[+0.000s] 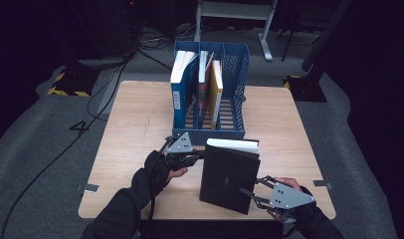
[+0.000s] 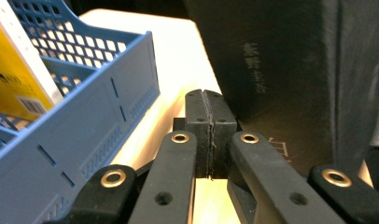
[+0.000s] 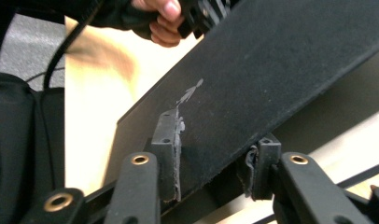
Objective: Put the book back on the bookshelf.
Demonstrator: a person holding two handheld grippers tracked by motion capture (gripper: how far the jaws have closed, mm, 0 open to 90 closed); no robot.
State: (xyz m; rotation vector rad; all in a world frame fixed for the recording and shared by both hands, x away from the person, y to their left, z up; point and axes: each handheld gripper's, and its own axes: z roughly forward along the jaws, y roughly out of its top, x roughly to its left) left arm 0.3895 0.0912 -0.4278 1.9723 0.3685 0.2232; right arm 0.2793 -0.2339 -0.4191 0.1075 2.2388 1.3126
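Looking down from the high view, a black book [image 1: 229, 174] stands tilted on the wooden surface [image 1: 135, 124], just in front of the blue file rack [image 1: 210, 94]. The rack already holds a white-and-blue book [image 1: 180, 82] in its left slot and a yellow book [image 1: 216, 92] in the middle one; its right slot looks free. The left claw [image 1: 197, 157] sits at the black book's left edge, and the right claw [image 1: 250, 194] grips its lower right corner. So the black book is lifted but not yet shelved.

From the left gripper view, the left claw [image 2: 210, 135] has its pads pressed flat together with nothing between them, just beside the black book's spine [image 2: 281, 70], with the rack wall [image 2: 85, 130] to its left.

From the right gripper view, the right claw [image 3: 215, 158] pinches the black book's [image 3: 271, 60] cover edge between both pads. My guess is that raising the book and sliding it into the rack is what is left.
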